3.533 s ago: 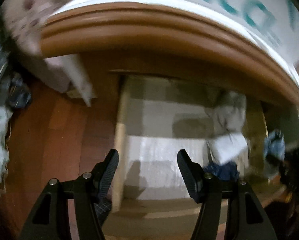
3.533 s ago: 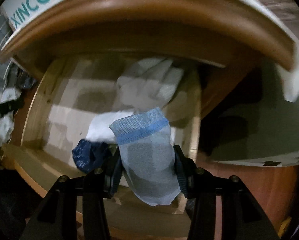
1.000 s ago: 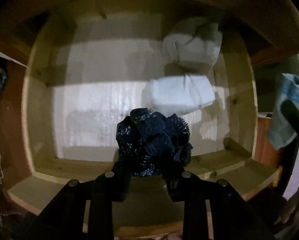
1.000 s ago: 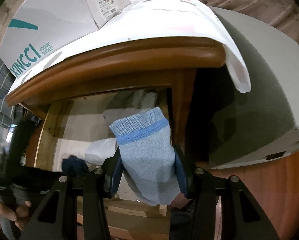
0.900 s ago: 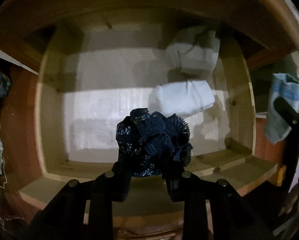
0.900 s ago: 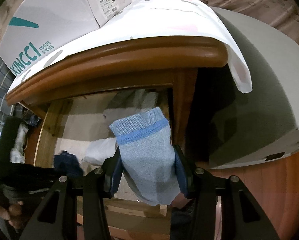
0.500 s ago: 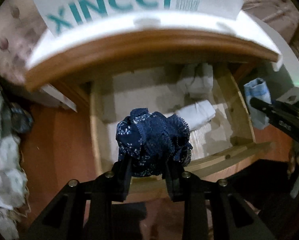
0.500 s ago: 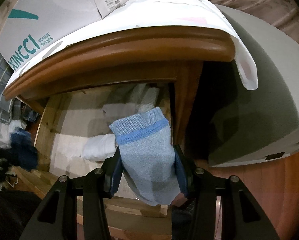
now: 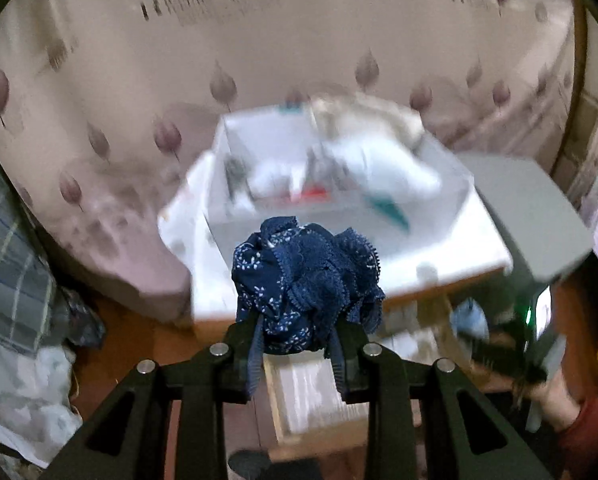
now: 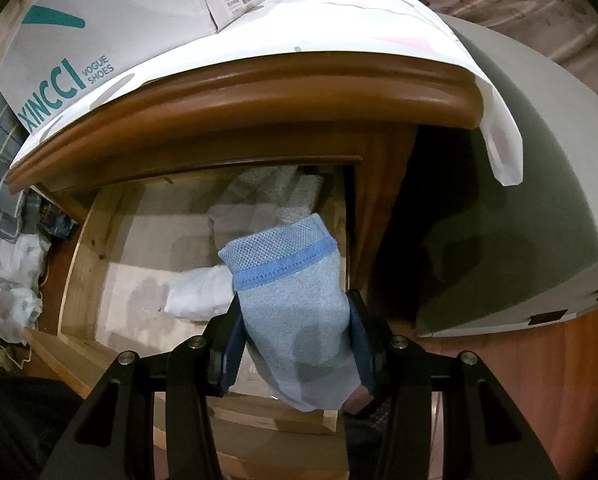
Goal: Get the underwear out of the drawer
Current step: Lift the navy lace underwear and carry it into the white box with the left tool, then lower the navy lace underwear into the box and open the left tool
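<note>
My left gripper (image 9: 297, 354) is shut on a bunched navy lace underwear (image 9: 305, 282), held high above the nightstand, facing an open white shoebox (image 9: 331, 184) on top. My right gripper (image 10: 295, 354) is shut on a light blue mesh underwear (image 10: 295, 304), held over the front right of the open wooden drawer (image 10: 79, 272). In the drawer lie a folded white piece (image 10: 201, 292) and a grey-white piece (image 10: 259, 200) further back. The right gripper and its blue piece (image 9: 469, 316) show blurred low right in the left wrist view.
The nightstand top (image 10: 259, 92) is covered by a white cloth (image 10: 339, 20) with the XINCCI shoebox (image 10: 99, 32) on it. A grey bed corner (image 10: 519, 200) is to the right. Clothes (image 9: 19, 320) are piled at the left on the wooden floor. Patterned wallpaper (image 9: 259, 40) is behind.
My left gripper has lifted the navy underwear out of the drawer and risen above the nightstand top. My right gripper has stayed almost still with the blue piece.
</note>
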A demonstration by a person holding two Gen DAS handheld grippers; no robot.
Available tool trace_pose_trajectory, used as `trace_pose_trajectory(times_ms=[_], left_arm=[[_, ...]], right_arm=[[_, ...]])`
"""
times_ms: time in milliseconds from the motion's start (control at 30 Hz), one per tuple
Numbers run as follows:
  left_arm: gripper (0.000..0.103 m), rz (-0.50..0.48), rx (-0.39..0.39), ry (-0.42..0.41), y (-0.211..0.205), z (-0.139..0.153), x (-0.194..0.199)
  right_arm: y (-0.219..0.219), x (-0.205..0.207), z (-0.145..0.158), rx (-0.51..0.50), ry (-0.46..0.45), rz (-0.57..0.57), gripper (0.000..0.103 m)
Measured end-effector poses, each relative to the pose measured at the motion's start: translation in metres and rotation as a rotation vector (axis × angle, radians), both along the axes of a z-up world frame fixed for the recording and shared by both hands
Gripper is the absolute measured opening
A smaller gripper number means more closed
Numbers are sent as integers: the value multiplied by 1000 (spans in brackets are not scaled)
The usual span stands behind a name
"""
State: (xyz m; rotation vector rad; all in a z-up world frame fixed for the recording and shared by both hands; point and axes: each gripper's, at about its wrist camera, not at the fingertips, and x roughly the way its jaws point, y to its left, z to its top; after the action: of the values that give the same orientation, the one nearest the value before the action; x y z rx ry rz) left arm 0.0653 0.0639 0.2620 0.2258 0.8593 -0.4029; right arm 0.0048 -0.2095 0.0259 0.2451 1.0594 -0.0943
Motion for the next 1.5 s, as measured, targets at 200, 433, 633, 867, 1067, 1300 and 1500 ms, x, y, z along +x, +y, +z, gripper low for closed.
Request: trace_pose_trajectory(times_ms=[200,433,633,867,1067,1300,1500], left_arm=[[28,27,-2,-41,-9,44,51],[28,55,39,-29,-31,38,111],[28,58,71,47,-45,1,146],[29,36,129,113,-55,-38,160],[29,55,146,163,-53,-59,167],[36,102,129,177,-46,-62,171],[45,126,147,131,-46,-53,162]], right_arm=[[1,0,1,4,-5,1,44],[-1,-1,2,19,-10,-9,44],[-1,1,2,37,-5,-11,44],[-3,2,2,50,-1,-14,44],[-2,3,0,56,3,-5,44],[-1,4,-3,51,10,-1,44],[-2,4,-4,54,16,-1,44]])
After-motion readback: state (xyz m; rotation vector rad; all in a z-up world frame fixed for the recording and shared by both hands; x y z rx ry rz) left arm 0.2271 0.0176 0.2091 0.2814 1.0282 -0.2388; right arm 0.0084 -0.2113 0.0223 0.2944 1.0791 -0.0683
